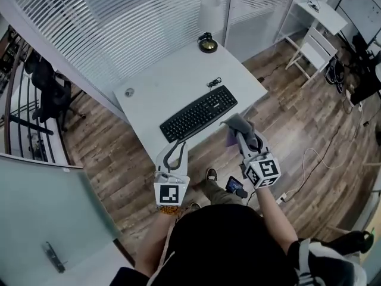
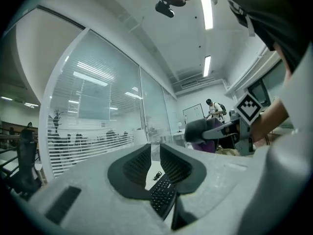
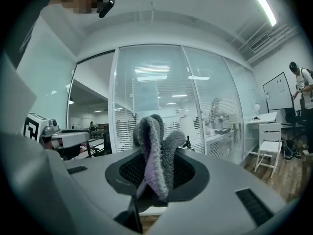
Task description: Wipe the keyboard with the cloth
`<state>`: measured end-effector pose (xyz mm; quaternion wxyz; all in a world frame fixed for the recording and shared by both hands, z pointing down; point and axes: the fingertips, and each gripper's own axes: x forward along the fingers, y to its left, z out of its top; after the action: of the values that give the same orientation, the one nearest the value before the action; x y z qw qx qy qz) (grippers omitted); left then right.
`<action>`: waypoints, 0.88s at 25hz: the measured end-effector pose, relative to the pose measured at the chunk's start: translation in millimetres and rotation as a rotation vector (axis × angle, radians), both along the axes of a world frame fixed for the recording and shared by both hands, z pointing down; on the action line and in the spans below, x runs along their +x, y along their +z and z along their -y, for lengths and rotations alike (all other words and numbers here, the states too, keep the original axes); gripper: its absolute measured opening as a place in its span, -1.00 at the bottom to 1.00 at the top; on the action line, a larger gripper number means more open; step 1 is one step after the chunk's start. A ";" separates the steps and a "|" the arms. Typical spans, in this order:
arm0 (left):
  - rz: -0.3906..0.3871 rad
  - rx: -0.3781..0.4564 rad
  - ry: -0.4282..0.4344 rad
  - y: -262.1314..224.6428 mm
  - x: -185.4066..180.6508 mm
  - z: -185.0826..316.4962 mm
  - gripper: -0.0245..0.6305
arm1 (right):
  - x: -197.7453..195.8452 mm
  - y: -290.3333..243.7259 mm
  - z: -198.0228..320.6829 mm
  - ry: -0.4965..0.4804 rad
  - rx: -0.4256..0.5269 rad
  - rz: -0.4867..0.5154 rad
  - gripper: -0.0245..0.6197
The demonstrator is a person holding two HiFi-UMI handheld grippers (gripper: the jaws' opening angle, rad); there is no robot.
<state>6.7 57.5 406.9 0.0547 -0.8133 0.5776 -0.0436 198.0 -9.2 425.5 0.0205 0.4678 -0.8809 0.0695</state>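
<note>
A black keyboard [image 1: 199,113] lies at an angle on the white table [image 1: 161,82], near its front edge. My left gripper [image 1: 178,144] hangs just off that edge, at the keyboard's left end, shut with nothing in it. In the left gripper view its pads [image 2: 139,163] stand close together, and the keyboard [image 2: 163,196] shows low between them. My right gripper [image 1: 238,128] is off the keyboard's right end, shut on a grey and purple cloth [image 1: 234,125]. In the right gripper view the folded cloth [image 3: 154,151] sticks up out of the jaws.
On the table stand a black round device [image 1: 208,43] at the far corner, a small cable bundle [image 1: 214,82] and a round disc [image 1: 129,92]. A glass wall with blinds [image 1: 149,16] runs behind. A white chair [image 1: 312,49] stands to the right and a black office chair [image 1: 50,91] to the left.
</note>
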 end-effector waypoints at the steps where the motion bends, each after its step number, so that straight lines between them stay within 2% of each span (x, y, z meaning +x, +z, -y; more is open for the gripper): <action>1: 0.012 -0.005 0.003 4.5 1.0 8.4 -0.77 | 4.1 5.7 13.4 -0.005 -0.013 -0.003 -0.60; 6: 0.085 -0.065 0.021 33.5 -4.6 41.9 -0.71 | 12.9 34.8 75.0 -0.034 -0.063 -0.036 -0.60; 11: 0.112 -0.151 0.050 68.1 -17.1 66.5 -0.51 | 14.7 59.3 115.3 -0.024 -0.110 -0.068 -0.60; 17: 0.221 -0.175 0.187 110.1 -32.9 95.0 -0.18 | 14.1 84.3 142.1 0.026 -0.158 -0.117 -0.60; 22: 0.226 -0.252 0.283 155.8 -58.3 104.2 0.00 | 7.4 99.4 162.3 0.076 -0.186 -0.155 -0.60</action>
<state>-51.6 -46.8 562.7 0.0226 -0.8766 0.4378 -0.1984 205.5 -171.5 524.9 0.1292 0.5009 -0.8480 0.1153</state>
